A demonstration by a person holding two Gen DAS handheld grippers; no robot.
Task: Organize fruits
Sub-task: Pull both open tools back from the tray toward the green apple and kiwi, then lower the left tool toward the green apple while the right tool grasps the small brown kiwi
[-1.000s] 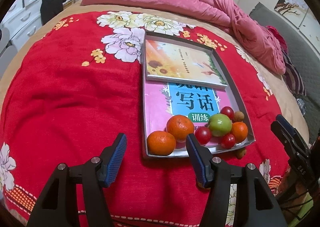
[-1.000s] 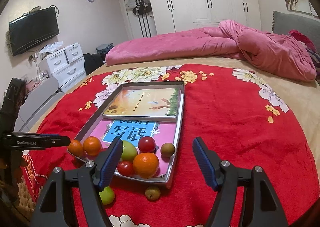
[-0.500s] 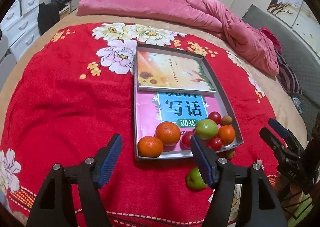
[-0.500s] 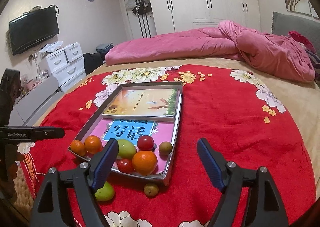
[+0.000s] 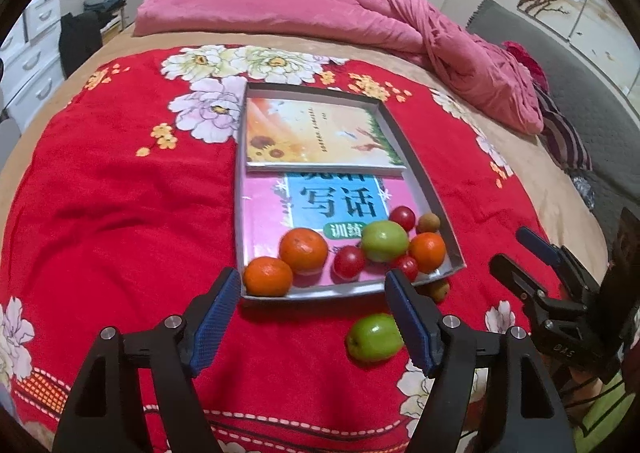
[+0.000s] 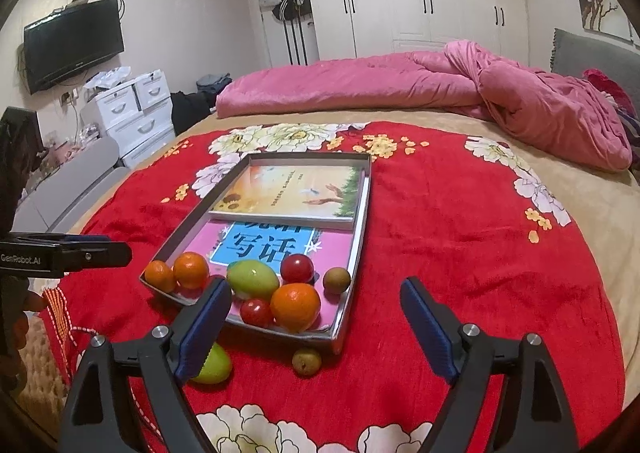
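Left wrist view: the left gripper [image 5: 312,307] is spread wide and empty above the red blanket [image 5: 120,213]. Fruits crowd the near end of the tray [image 5: 430,193]; a green fruit [image 5: 372,337] lies on the blanket beside its near edge.

Right wrist view: the right gripper [image 6: 316,327] gapes wide, empty; a small brown fruit [image 6: 306,361] sits by the tray's near corner.

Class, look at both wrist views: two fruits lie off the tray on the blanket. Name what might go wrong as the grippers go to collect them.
1. The green fruit lies on the soft red blanket; a nudge from the open left gripper may roll it away.
2. The small brown fruit sits right beside the tray wall, so a finger may knock the tray.
3. The tray's near end is crowded, with oranges close to the rim; adding fruit may push one out.
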